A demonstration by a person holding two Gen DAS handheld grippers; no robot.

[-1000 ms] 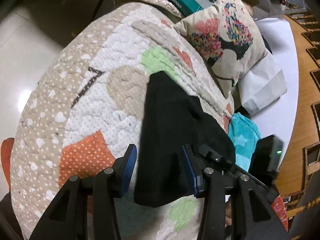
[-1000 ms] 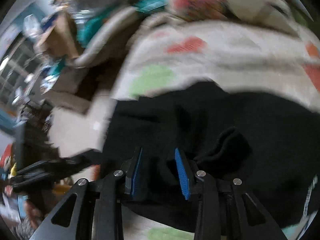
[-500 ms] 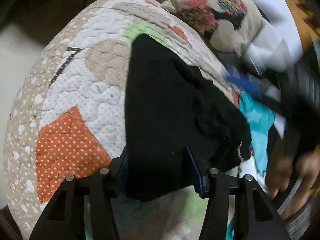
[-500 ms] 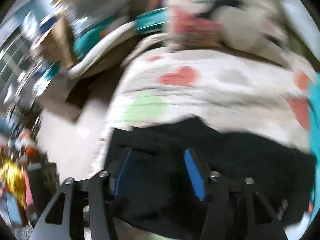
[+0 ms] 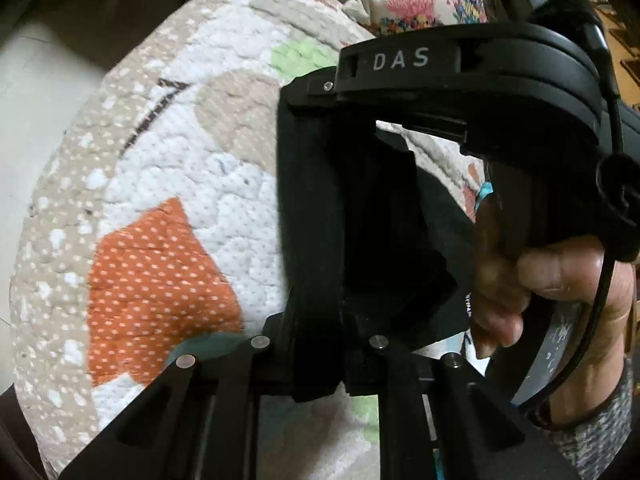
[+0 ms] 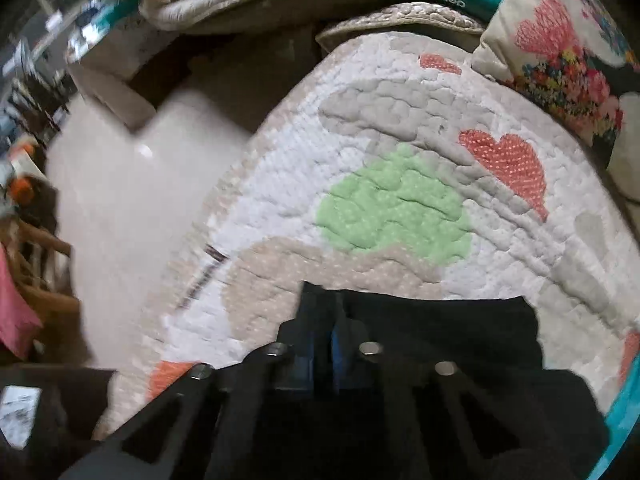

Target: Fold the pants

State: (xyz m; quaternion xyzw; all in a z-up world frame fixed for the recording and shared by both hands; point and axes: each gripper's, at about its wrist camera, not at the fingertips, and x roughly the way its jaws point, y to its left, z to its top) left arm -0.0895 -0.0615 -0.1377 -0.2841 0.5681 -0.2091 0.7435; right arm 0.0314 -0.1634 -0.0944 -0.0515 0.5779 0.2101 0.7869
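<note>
While the black pants [image 5: 320, 208] lie on the patchwork quilt [image 5: 168, 184] toward its right edge, the left gripper [image 5: 320, 364] is clamped down on their near edge. The right gripper [image 6: 324, 344] has its blue pads [image 6: 338, 354] pinched nearly together on a fold of the pants too. A floral pillow [image 6: 568, 56] sits at the quilt's far right corner.
</note>
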